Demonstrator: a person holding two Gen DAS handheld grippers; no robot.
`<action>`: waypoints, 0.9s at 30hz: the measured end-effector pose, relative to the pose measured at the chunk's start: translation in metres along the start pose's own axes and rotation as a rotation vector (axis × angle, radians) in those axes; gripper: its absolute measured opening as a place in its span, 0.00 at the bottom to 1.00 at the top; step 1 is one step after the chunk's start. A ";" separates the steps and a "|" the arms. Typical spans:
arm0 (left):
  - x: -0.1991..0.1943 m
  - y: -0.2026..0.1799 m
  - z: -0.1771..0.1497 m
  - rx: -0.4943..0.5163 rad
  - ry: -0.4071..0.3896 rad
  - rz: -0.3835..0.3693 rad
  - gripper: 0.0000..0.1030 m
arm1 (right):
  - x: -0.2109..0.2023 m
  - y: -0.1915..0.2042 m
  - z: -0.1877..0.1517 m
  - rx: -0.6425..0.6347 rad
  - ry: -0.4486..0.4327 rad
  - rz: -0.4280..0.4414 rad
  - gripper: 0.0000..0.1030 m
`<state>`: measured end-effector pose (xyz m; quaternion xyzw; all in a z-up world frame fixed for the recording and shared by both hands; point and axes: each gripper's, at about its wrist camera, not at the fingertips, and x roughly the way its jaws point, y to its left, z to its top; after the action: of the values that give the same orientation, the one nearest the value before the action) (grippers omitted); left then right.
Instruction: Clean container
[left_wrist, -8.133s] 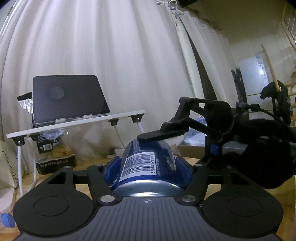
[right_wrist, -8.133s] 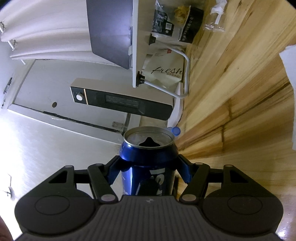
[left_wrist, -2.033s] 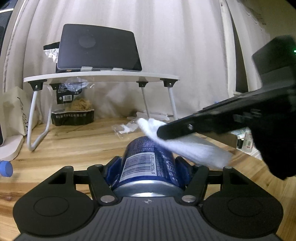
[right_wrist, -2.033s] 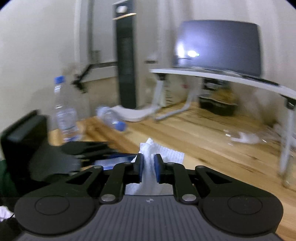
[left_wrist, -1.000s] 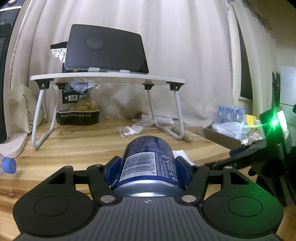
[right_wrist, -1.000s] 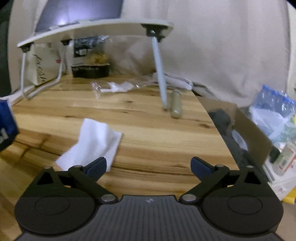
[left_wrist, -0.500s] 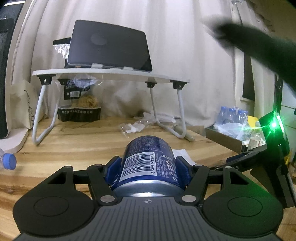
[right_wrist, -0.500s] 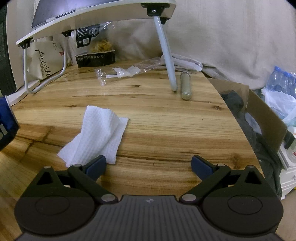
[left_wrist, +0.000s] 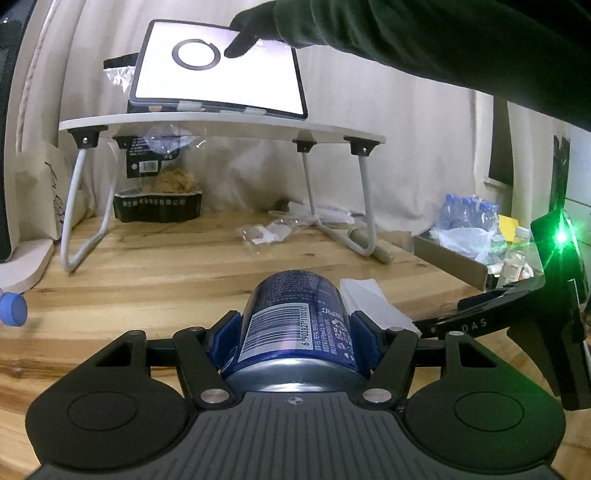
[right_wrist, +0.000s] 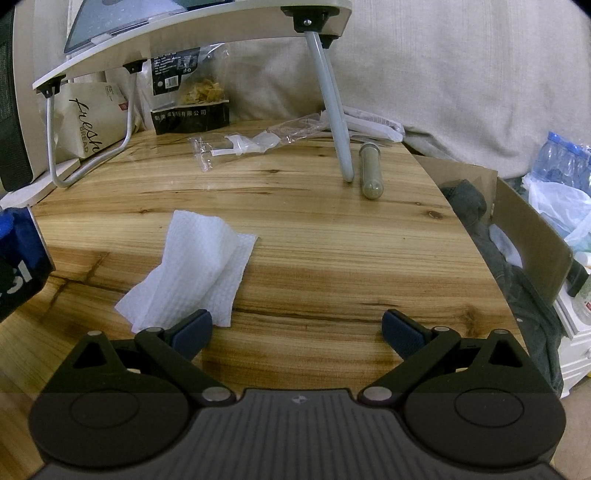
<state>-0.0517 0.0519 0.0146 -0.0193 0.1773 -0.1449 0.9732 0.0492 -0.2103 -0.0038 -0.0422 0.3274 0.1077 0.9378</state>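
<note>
Fingers of left gripper (left_wrist: 295, 332) clamp can (left_wrist: 295, 314) at lower centre, steady for wiping. Right gripper (right_wrist: 295, 328) spread wide, empty, tissue (right_wrist: 195, 273) lying on table (right_wrist: 332, 236) beside left finger, ready for regrasp.

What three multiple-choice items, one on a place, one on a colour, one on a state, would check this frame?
1. Where does the paper towel lie?
A. On the wooden table
B. In the right gripper
C. On the folding stand

2. What colour is the can?
A. Red
B. Blue
C. Green

3. How is the left gripper?
A. Open and empty
B. Shut on the paper towel
C. Shut on the can

Answers: 1 A, the towel lies flat on the wood, ahead of the open right gripper. 2 B, its body is blue with a white barcode. 3 C, both pads press the can's sides.
</note>
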 end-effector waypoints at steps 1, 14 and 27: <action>0.000 0.000 0.000 0.001 0.001 0.000 0.65 | 0.000 0.000 0.000 0.000 0.000 0.000 1.00; 0.000 0.001 0.001 -0.006 -0.002 0.003 0.65 | 0.001 -0.001 0.001 0.001 0.000 0.001 1.00; -0.001 0.004 0.000 -0.019 -0.007 -0.006 0.65 | 0.001 0.000 0.000 0.002 0.000 -0.001 1.00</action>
<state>-0.0515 0.0557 0.0144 -0.0294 0.1752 -0.1460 0.9732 0.0496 -0.2100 -0.0043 -0.0414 0.3275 0.1068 0.9379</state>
